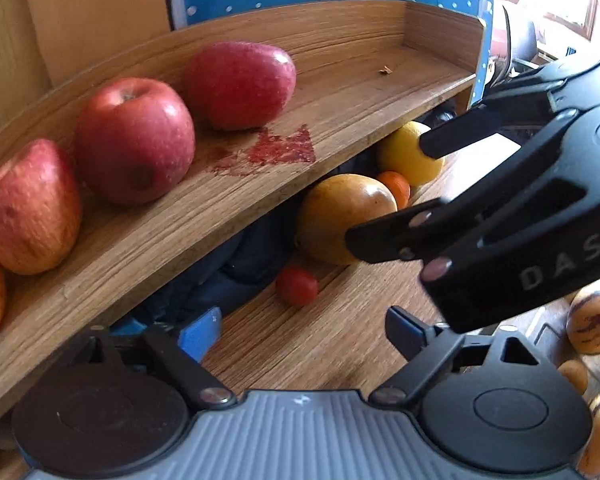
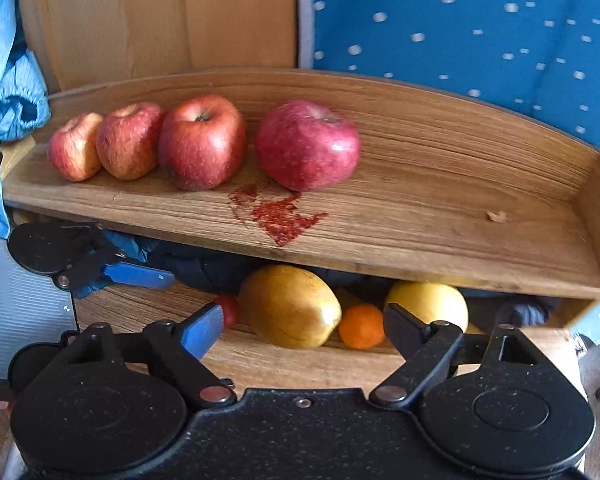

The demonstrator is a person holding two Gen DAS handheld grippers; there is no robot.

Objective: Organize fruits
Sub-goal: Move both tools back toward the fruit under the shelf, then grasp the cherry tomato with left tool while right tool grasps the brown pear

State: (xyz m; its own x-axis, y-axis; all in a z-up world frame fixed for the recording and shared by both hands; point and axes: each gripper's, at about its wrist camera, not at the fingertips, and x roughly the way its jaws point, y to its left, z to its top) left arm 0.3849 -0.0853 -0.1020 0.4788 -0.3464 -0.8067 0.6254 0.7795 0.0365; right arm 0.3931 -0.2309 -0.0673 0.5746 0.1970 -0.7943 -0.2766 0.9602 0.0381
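Several red apples stand in a row on a curved wooden shelf [image 2: 420, 216], among them a dark red one [image 2: 307, 145] and a rounder one [image 2: 202, 142]. Under the shelf on the wooden table lie a yellow-orange mango [image 2: 289, 306], a small tangerine [image 2: 361, 326], a lemon [image 2: 428, 300] and a cherry tomato [image 1: 297, 285]. My right gripper [image 2: 304, 330] is open and empty, its fingers level with the mango and tangerine. My left gripper [image 1: 304, 332] is open and empty too, low over the table, left of the right gripper [image 1: 390, 194].
A red stain [image 2: 278, 216] marks the shelf's front. Dark blue cloth [image 1: 236, 264] is bunched under the shelf behind the fruit. Striped yellow fruits [image 1: 592, 320] lie at the right. A blue dotted panel [image 2: 480, 24] and a wooden wall [image 2: 160, 16] stand behind.
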